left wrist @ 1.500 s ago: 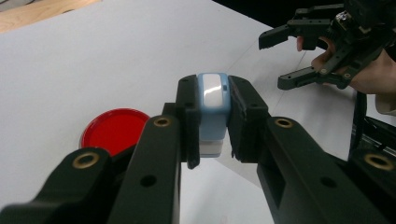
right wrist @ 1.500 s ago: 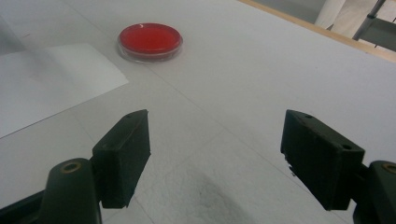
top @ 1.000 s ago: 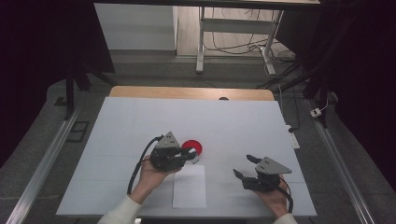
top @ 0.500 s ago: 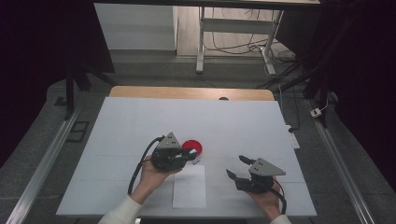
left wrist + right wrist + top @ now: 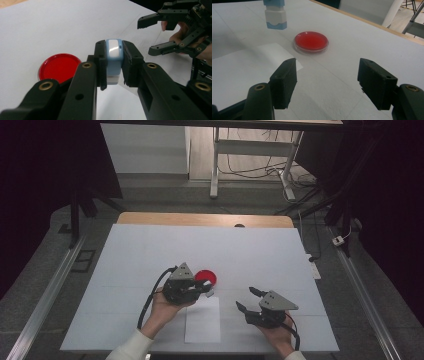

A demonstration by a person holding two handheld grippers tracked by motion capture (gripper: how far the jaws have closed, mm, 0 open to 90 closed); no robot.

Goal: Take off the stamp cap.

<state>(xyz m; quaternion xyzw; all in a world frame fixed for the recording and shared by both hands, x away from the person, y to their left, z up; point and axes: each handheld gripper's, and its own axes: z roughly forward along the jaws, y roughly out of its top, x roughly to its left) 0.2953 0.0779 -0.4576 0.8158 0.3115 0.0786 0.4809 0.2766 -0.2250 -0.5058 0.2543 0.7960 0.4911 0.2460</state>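
A: Where is the stamp?

B: The stamp [image 5: 114,62] sits between the jaws of the left gripper [image 5: 113,65], clamped from both sides. It is pale blue with a white band, and in the right gripper view [image 5: 275,15] it hangs clear above the table, white body and blue foot showing, with nothing touching its underside.

A: What lies under it?

B: The sheet [image 5: 202,319] of white paper, flat on the table [image 5: 130,250]. In the high view the left gripper [image 5: 207,290] is over the sheet's far edge. Whether the stamp is straight above the paper or just off its corner, I cannot tell.

A: And the red thing?

B: A dish [image 5: 205,278], round and shallow, red inside with a clear rim. It rests on the table just past the sheet's far edge, close beside the left gripper. In the left gripper view the dish [image 5: 60,68] is to the left of the jaws; in the right gripper view [image 5: 311,41] it lies ahead, between the two jaws' lines of sight.

A: The other claw?

B: The right gripper [image 5: 248,299] is released, jaws spread wide with nothing between them. A hand holds it low near the sheet's right side, pointing toward the dish. It also shows from the left gripper view [image 5: 160,35], again spread apart, well off from the stamp

A: The hands?

B: Each grips its tool from behind, a white sleeve [image 5: 131,346] on the left arm
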